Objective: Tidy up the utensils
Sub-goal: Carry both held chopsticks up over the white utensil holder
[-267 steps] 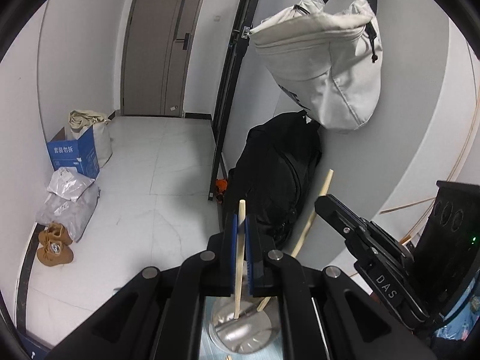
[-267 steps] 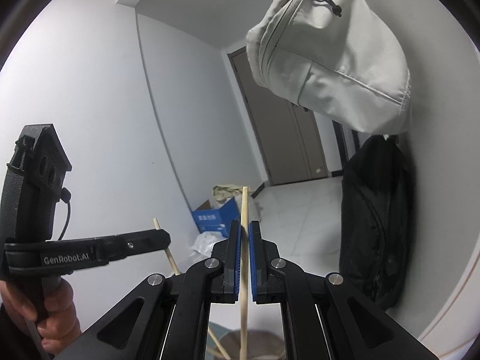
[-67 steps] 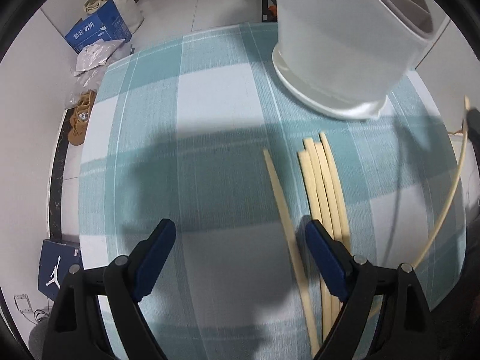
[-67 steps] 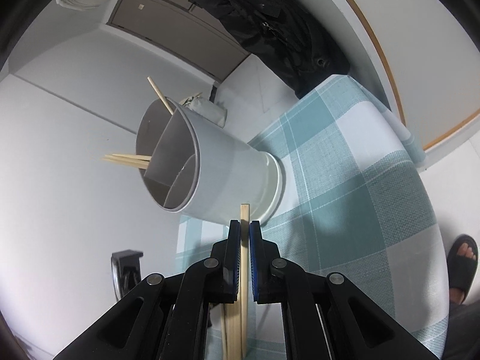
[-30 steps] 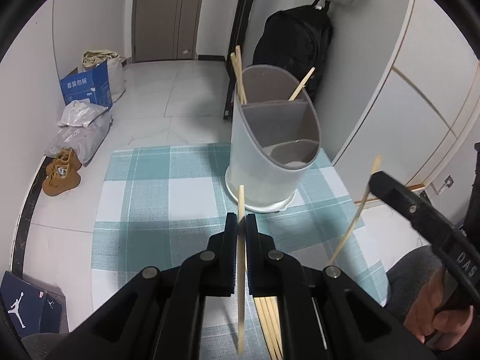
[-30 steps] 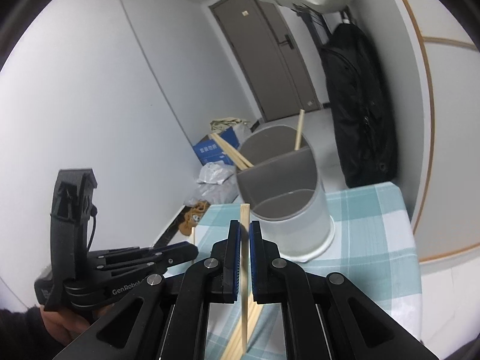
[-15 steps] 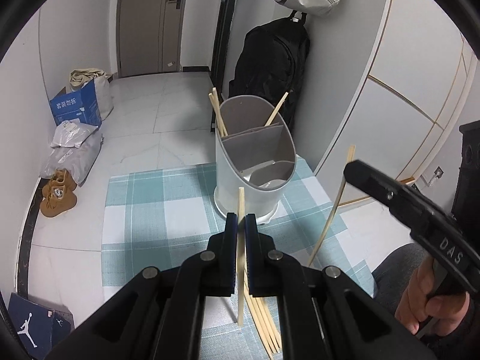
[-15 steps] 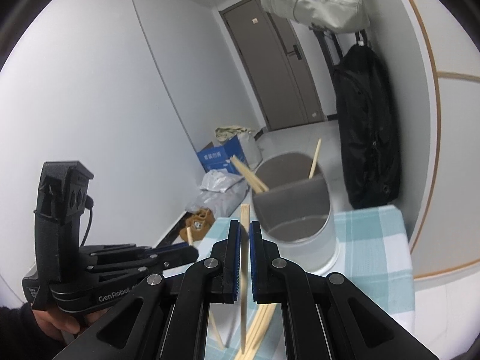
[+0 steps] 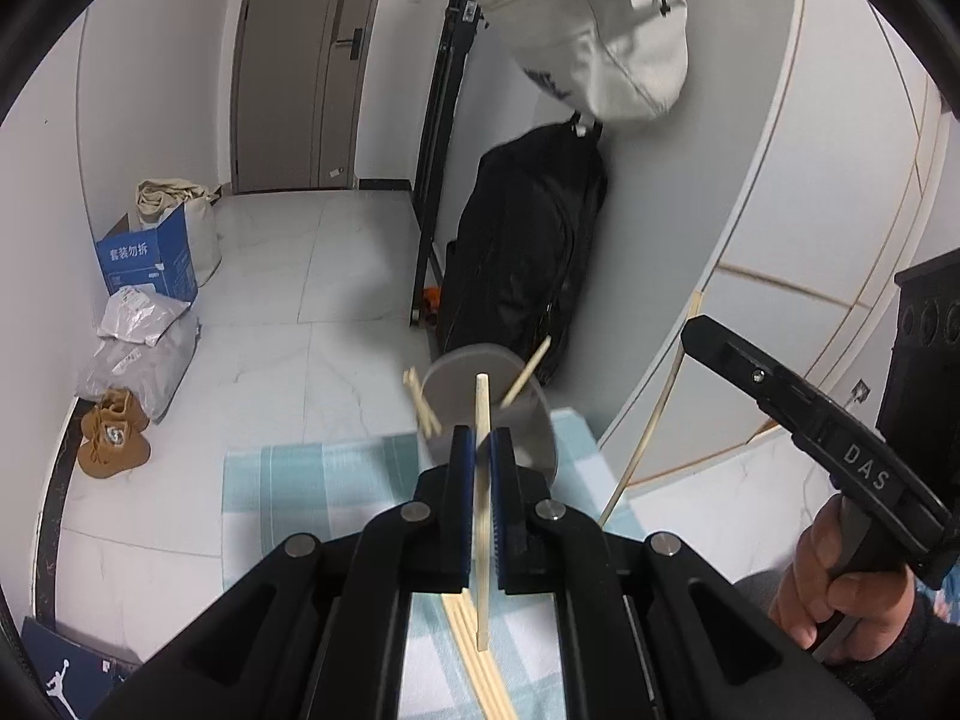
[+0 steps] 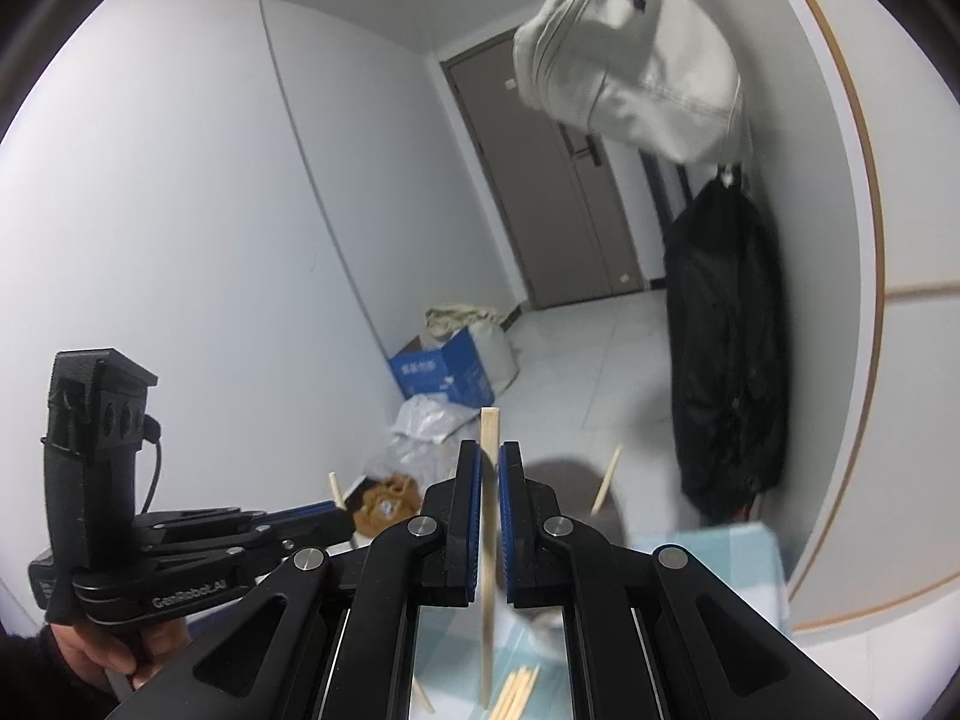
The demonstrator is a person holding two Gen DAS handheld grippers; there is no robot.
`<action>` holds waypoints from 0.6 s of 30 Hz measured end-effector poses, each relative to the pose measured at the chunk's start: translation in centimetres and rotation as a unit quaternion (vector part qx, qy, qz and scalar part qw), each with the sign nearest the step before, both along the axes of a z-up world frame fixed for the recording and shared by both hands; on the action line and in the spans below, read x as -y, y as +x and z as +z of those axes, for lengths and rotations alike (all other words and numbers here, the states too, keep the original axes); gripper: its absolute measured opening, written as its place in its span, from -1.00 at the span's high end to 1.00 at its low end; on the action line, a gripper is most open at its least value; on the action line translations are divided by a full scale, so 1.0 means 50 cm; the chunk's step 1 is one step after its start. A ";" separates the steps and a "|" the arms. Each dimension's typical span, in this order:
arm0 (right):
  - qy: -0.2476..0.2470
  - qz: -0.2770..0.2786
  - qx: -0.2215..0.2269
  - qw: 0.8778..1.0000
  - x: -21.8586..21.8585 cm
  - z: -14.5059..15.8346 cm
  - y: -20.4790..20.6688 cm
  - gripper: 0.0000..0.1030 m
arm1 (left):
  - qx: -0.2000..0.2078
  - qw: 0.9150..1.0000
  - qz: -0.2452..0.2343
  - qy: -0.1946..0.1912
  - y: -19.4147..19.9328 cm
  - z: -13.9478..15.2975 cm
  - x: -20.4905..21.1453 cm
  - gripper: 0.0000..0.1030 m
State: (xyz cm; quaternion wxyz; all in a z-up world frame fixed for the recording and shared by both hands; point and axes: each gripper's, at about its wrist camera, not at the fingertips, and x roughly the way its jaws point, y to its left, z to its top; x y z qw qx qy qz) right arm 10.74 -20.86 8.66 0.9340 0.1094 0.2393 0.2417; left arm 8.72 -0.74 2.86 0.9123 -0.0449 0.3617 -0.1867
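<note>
Chopstick [image 9: 482, 480] pinched upright between the blue pads of the left gripper [image 9: 478, 456], centre of the left wrist view; its top pokes above the fingertips, its lower end hangs over the checked teal cloth [image 9: 312, 468]. Right gripper [image 10: 489, 480] likewise clamps a second chopstick [image 10: 487, 540] between its blue pads, upright, centre of the right wrist view. Grey utensil holder [image 9: 516, 414] sits on the cloth just beyond the left fingertips, blurred, with several chopsticks leaning out of it. Loose chopsticks [image 9: 480, 666] lie flat on the cloth, lower centre.

Readable text: "DAS" in white on the right gripper's black body at right of the left view; "GenRobot.AI" on the left gripper's body at lower left of the right view. Blue carton [image 9: 150, 261] at left has white Chinese characters. Dark blue box [image 9: 66, 669] at bottom left shows a white Jumpman logo. Beige bag [image 9: 600, 42] hanging at top has dark lettering, too cropped to read. Brown boots [image 9: 111, 438] on the floor at left, black coat [image 9: 528, 252] below the bag.
</note>
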 end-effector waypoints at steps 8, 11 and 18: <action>0.003 -0.010 0.014 1.000 0.011 0.073 0.068 0.90 | 0.031 0.999 0.004 -0.006 0.046 0.078 0.005 0.98; 0.003 -0.016 0.024 1.000 0.010 0.095 0.085 0.90 | 0.033 0.999 0.003 -0.019 0.068 0.095 0.003 0.98; -0.007 -0.024 0.058 0.998 0.001 0.138 0.137 0.90 | 0.048 0.999 0.005 -0.015 0.113 0.109 0.009 0.98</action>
